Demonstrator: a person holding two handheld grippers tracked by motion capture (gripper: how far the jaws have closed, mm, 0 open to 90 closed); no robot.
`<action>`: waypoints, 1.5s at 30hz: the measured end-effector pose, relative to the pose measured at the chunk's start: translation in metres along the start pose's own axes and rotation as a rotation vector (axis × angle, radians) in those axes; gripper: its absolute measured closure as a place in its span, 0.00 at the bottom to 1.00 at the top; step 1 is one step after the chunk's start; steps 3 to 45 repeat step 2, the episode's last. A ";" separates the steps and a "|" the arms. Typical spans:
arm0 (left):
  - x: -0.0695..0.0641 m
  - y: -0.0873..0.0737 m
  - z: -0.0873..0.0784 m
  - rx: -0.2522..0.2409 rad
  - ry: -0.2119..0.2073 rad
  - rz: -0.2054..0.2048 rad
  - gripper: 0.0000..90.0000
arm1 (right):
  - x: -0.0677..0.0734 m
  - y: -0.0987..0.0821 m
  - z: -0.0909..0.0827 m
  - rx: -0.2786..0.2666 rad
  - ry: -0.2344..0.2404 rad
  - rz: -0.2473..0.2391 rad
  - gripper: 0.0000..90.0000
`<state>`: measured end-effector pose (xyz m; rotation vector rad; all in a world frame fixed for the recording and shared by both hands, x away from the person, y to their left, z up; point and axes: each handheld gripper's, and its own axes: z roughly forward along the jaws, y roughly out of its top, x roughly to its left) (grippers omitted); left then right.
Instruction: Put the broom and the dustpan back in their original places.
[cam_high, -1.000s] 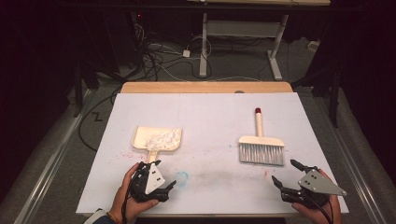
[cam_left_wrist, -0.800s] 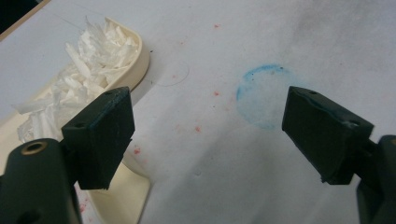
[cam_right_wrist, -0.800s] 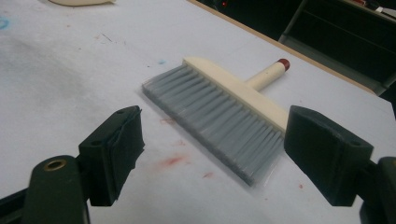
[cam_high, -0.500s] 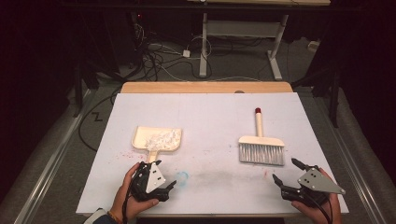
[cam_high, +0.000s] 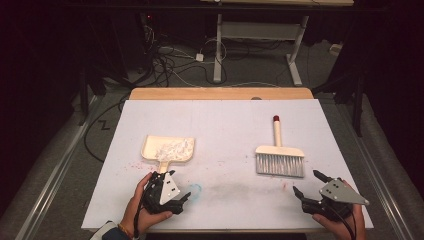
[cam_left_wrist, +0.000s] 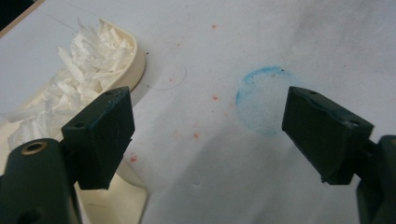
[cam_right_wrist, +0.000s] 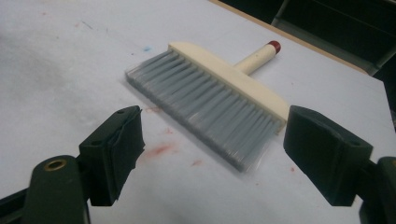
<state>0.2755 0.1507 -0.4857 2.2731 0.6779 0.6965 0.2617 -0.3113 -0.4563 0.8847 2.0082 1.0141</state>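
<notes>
Both jaws are sitting wide open, holding nothing. The left gripper (cam_high: 167, 192) is waiting near the dustpan (cam_high: 168, 150), which is already carrying white scraps (cam_left_wrist: 79, 84). The right gripper (cam_high: 312, 192) is facing the brush (cam_right_wrist: 210, 102) lying on the table (cam_high: 225, 125). Sweeping looks done. No writing is showing anywhere.

White table (cam_high: 220, 125): dustpan (cam_high: 168, 150), brush (cam_high: 279, 159).

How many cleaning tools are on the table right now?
2. The dustpan, holding white shreds, lies left of centre ahead of the left gripper; the brush lies to the right, ahead of the right gripper. None look hidden.
</notes>
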 end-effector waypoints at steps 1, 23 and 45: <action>0.000 0.000 0.000 0.003 0.003 -0.001 0.18 | 0.000 0.001 0.000 0.001 -0.004 0.001 0.23; 0.000 -0.001 0.000 0.004 0.005 -0.001 0.18 | 0.001 0.003 0.001 0.015 -0.025 -0.012 0.23; 0.000 -0.001 0.000 0.004 0.005 -0.001 0.18 | 0.001 0.003 0.001 0.015 -0.025 -0.012 0.23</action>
